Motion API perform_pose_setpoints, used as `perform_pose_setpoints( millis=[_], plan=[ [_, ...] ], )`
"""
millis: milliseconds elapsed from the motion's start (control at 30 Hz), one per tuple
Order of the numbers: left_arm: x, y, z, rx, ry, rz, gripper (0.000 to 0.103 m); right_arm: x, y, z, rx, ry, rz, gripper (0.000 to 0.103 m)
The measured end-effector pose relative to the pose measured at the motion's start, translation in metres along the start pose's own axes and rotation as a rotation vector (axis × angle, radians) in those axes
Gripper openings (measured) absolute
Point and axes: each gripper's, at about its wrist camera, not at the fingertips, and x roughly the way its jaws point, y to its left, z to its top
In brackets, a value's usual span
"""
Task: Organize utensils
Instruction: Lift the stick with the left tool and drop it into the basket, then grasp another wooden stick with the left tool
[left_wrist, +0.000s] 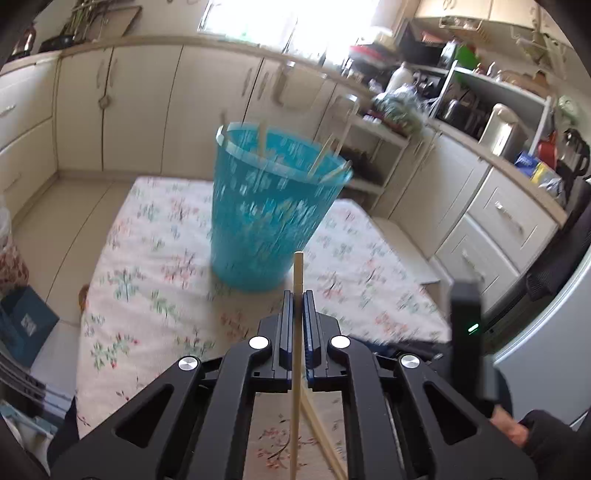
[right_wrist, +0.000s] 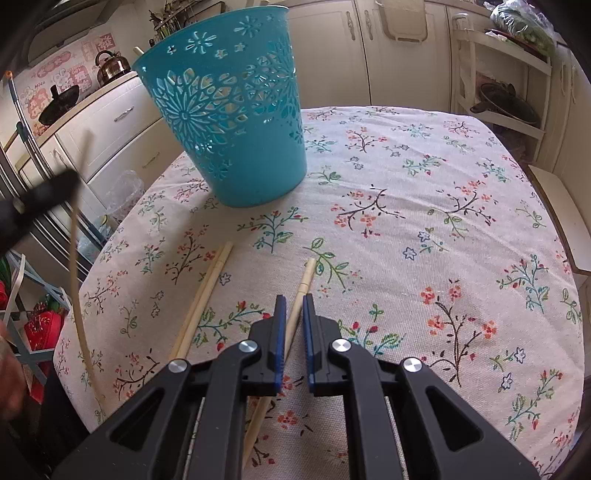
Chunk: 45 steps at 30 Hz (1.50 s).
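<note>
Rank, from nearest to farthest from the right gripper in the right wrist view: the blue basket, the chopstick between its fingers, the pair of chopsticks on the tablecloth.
1. Chopstick, between the fingers of the right gripper.
2. Pair of chopsticks, flat on the tablecloth, just left of the gripper.
3. Blue basket, standing upright, far ahead and to the left.

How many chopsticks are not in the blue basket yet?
4. One is in the left gripper, chopstick. One sits between the right gripper jaws. Two lie side by side on the tablecloth, pair. More may be hidden.
</note>
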Motion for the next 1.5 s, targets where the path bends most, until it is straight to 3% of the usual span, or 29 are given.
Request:
perform_pose_setpoints(
  millis=[267, 500, 833, 967, 1100, 1233, 1333, 1500],
  plan=[
    [-0.036, -0.019, 0.060, 0.009, -0.157, -0.056, 0.005, 0.001, -0.012, 0.000, 0.036, 0.000, 0.040, 0.010],
    [-0.050, -0.023, 0.074, 0.022, -0.186, -0.065, 0.004, 0.002, -0.018, 0.001, 0.082, 0.001, 0.089, 0.010],
    [-0.067, -0.025, 0.083, 0.028, -0.215, -0.073, 0.000, 0.001, -0.013, 0.000, 0.083, 0.001, 0.088, 0.010],
    [-0.052, -0.019, 0.076, 0.035, -0.136, -0.039, 0.001, 0.001, -0.013, 0.000, 0.084, 0.000, 0.089, 0.010],
    [0.000, -0.001, 0.047, 0.038, 0.104, 0.030, 0.003, 0.001, -0.016, -0.001, 0.089, 0.000, 0.096, 0.010],
    [0.056, 0.011, 0.021, 0.004, 0.250, 0.061, 0.029, 0.001, -0.020, 0.000, 0.095, 0.000, 0.102, 0.010],
    [0.078, 0.008, 0.010, 0.023, 0.275, 0.108, 0.035, 0.001, -0.023, 0.000, 0.100, 0.001, 0.110, 0.010],
    [0.106, 0.007, 0.004, 0.057, 0.285, 0.231, 0.035, 0.001, -0.030, 0.000, 0.111, 0.002, 0.128, 0.010]
  ],
)
